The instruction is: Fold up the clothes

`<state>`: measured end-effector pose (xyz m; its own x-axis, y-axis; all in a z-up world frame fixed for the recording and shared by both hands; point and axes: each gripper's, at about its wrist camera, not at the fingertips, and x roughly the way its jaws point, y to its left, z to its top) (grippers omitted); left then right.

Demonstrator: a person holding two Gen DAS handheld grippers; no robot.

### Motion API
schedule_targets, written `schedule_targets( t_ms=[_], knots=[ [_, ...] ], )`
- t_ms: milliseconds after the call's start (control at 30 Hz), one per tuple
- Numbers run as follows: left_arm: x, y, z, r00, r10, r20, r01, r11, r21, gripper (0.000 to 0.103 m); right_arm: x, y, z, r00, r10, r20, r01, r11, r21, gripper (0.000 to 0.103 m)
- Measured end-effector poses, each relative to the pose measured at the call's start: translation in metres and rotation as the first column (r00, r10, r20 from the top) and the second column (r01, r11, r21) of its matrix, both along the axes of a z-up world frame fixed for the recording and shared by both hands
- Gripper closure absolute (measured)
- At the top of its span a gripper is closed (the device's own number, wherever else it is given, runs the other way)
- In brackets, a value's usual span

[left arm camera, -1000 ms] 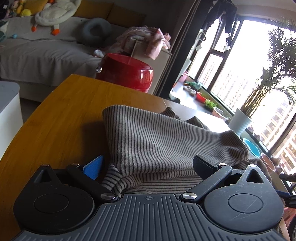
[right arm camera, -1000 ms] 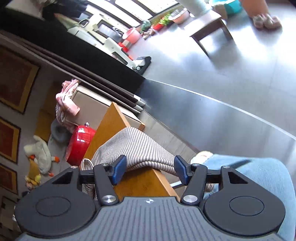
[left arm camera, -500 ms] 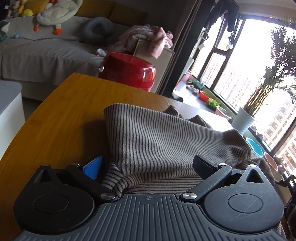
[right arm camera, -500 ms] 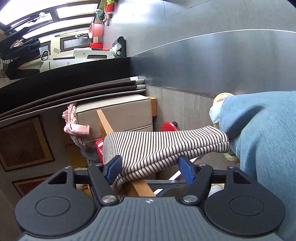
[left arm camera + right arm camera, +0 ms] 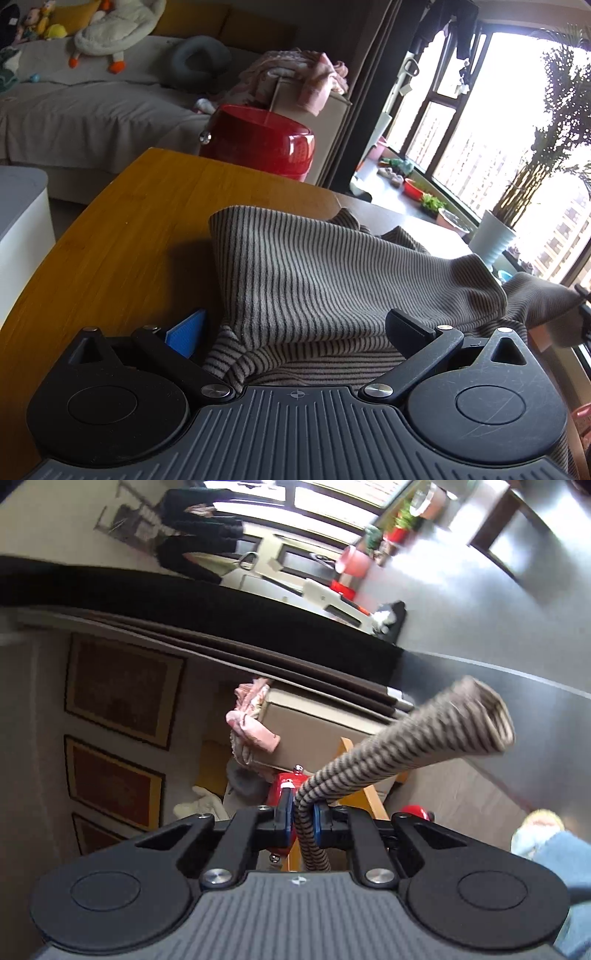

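Observation:
A brown-and-cream striped garment [image 5: 332, 280] lies bunched on the wooden table [image 5: 129, 229], one end hanging past the right edge. My left gripper [image 5: 295, 332] is wide open, its jaws either side of the near folds; the blue pad [image 5: 186, 330] of its left finger shows. My right gripper [image 5: 303, 821] is shut on a striped sleeve [image 5: 406, 734] of the garment, which sticks up and away to the right, cuff open. The right wrist view is rolled sideways.
A red stool [image 5: 258, 142] stands beyond the table's far edge, also seen in the right wrist view [image 5: 284, 786]. A cardboard box with pink clothes [image 5: 306, 79], a grey sofa [image 5: 92, 110], a window sill with pots [image 5: 421, 192]. The person's jeans leg [image 5: 565, 864].
My right gripper has closed from wide open onto the garment's sleeve and swung, so the sleeve now sticks out from its jaws. The left gripper has stayed open and almost still.

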<state>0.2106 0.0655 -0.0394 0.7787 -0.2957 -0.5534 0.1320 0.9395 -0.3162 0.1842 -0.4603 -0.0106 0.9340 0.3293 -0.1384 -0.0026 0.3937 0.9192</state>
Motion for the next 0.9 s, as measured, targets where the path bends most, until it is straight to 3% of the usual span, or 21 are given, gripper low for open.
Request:
schedule_targets(
  t_ms=[67,167,233,333,433,500,567,700,833,900],
  knots=[
    [-0.001,0.001,0.000,1.000,-0.003,0.008,0.003,1.000,-0.005,0.000,0.004,0.033,0.033,0.997,0.058,0.053,-0.049,0.986,-0.161,0.091],
    [-0.005,0.002,0.001,0.999,-0.005,0.033,0.006,1.000,-0.018,0.000,0.014,0.099,0.077,0.977,0.191,0.096,-0.136,0.901,-0.412,0.091],
    [-0.008,0.005,0.002,0.998,-0.009,0.057,0.011,0.999,-0.040,0.000,0.021,0.143,0.106,0.954,0.282,0.104,-0.176,0.805,-0.567,0.091],
    [-0.016,0.015,0.007,0.994,-0.018,0.106,0.029,0.994,-0.108,0.000,0.032,0.210,0.145,0.907,0.414,0.076,-0.217,0.614,-0.759,0.091],
    [-0.025,0.034,0.013,0.992,-0.042,0.115,0.069,0.968,-0.240,0.000,0.046,0.282,0.129,0.844,0.533,-0.060,-0.338,0.443,-0.830,0.089],
    [-0.029,0.047,0.016,0.992,-0.054,0.112,0.086,0.946,-0.312,0.000,0.047,0.311,0.112,0.790,0.599,-0.132,-0.418,0.369,-0.830,0.085],
    [-0.032,0.058,0.018,0.993,-0.048,0.106,0.081,0.937,-0.339,0.000,0.041,0.325,0.097,0.752,0.633,-0.182,-0.479,0.334,-0.812,0.075],
    [-0.024,0.067,0.017,0.997,-0.015,0.072,0.038,0.943,-0.331,0.000,0.022,0.326,0.074,0.741,0.630,-0.233,-0.524,0.325,-0.788,0.071],
    [-0.006,0.057,0.023,0.998,-0.028,0.062,0.045,0.955,-0.293,0.000,0.001,0.302,0.052,0.783,0.585,-0.213,-0.502,0.391,-0.772,0.058],
    [0.007,0.041,0.029,0.996,-0.051,0.076,0.067,0.975,-0.214,0.004,-0.009,0.289,0.039,0.807,0.556,-0.199,-0.486,0.434,-0.758,0.058]
  ],
)
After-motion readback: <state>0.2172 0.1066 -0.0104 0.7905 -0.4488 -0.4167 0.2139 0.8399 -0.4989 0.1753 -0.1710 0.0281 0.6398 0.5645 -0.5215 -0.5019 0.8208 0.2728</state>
